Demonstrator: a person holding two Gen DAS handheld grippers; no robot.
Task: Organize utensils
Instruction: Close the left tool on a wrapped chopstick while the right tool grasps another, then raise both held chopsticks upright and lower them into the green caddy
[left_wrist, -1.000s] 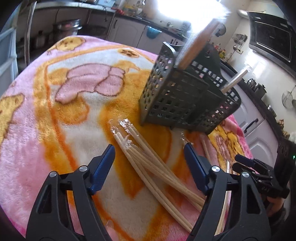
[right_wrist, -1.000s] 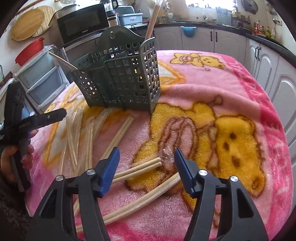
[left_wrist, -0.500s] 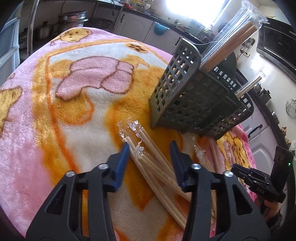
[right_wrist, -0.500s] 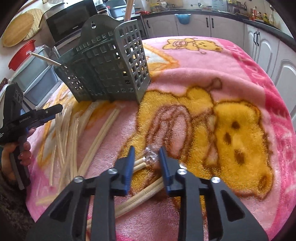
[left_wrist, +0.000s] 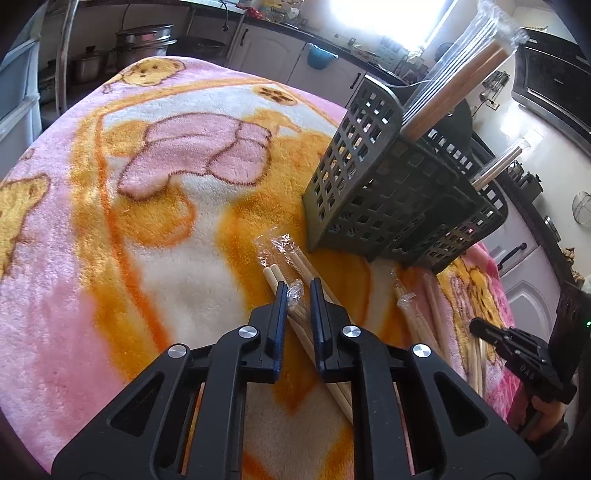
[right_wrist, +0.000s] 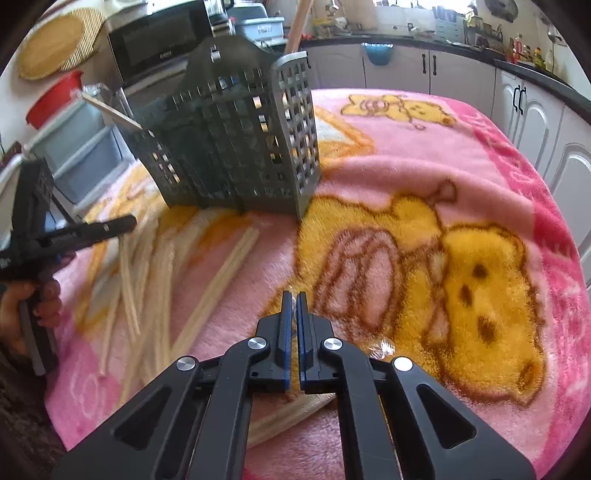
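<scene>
Pick-up step, I'd say: left gripper is closing on wrapped chopsticks just in front of the basket; right gripper is clenched on another wrapped pair. Next up: lift, drop them into the basket.

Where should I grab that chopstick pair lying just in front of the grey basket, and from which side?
Grip the chopstick pair near its middle, coming straight down from above and pinching across its narrow width. It lies flat and diagonal on the blanket, with bare blanket on both sides there, while its far end sits close to the basket.
</scene>
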